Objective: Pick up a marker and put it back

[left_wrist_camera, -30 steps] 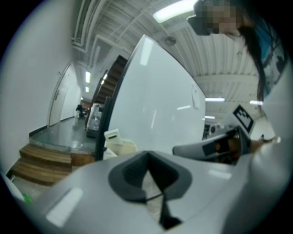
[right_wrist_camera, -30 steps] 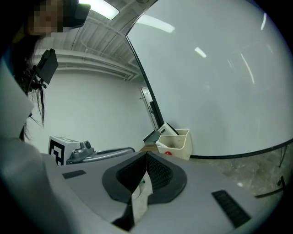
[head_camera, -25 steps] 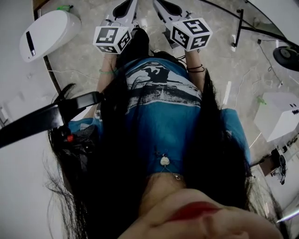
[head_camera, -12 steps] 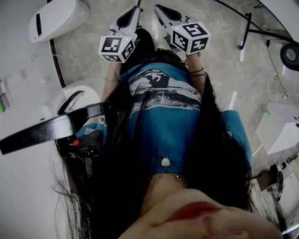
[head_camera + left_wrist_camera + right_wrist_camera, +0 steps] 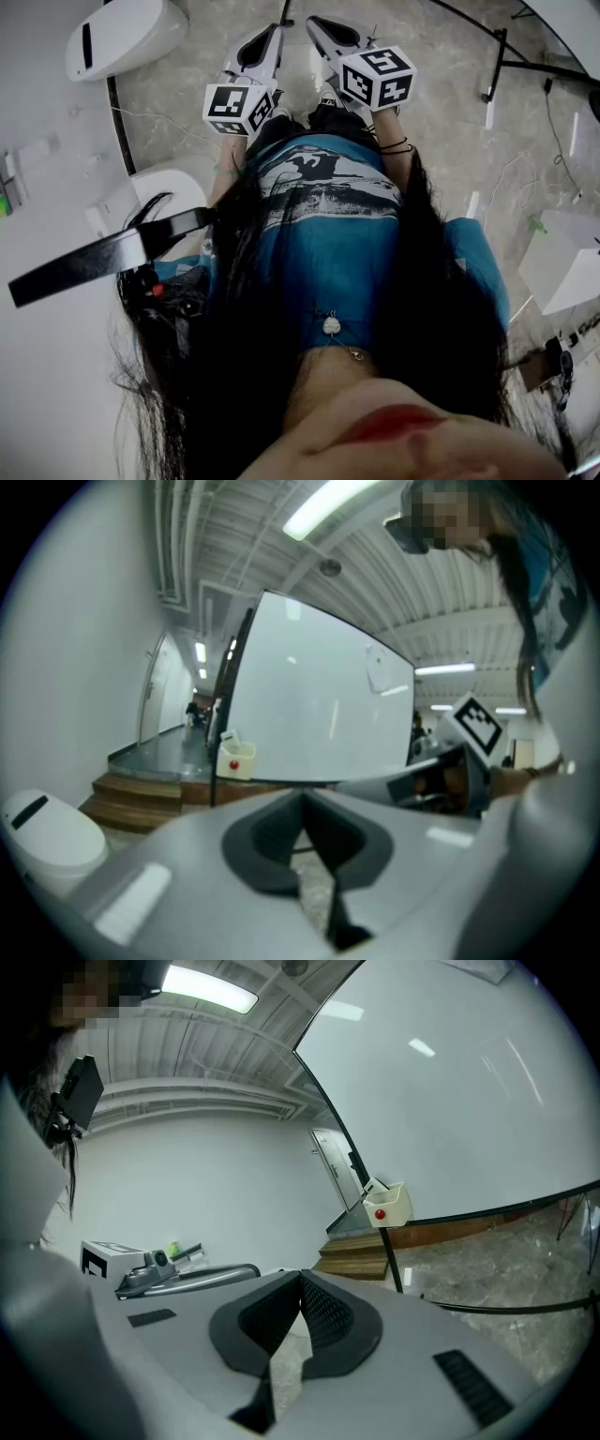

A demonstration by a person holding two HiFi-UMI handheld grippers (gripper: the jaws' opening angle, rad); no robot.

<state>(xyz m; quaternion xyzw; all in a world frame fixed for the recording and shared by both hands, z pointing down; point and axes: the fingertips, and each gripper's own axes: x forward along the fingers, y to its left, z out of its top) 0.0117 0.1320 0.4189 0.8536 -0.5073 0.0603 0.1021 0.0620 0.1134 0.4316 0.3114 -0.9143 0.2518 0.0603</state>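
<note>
No marker shows clearly in any view. A small cream holder with a red dot [image 5: 386, 1206] hangs at the edge of a whiteboard [image 5: 469, 1101]; something white sticks out of its top. The same holder [image 5: 234, 758] and whiteboard [image 5: 309, 705] appear in the left gripper view. In the head view both grippers are held out in front of the person, over the floor. The left gripper [image 5: 277, 26] and the right gripper [image 5: 315, 22] sit side by side. Each gripper's jaws meet at the tips with nothing between them, the left gripper [image 5: 302, 803] and the right gripper [image 5: 300, 1281] alike.
A white rounded device [image 5: 122, 37] stands on the floor at upper left. The whiteboard's black stand leg [image 5: 492, 56] crosses the marble floor at upper right. A white box [image 5: 562, 258] sits at the right. Wooden steps [image 5: 356, 1255] lie beyond the board.
The head view has swung, so the white rounded device slid right and the floor shifted. Both grippers stay together in front of the person, jaws unchanged.
</note>
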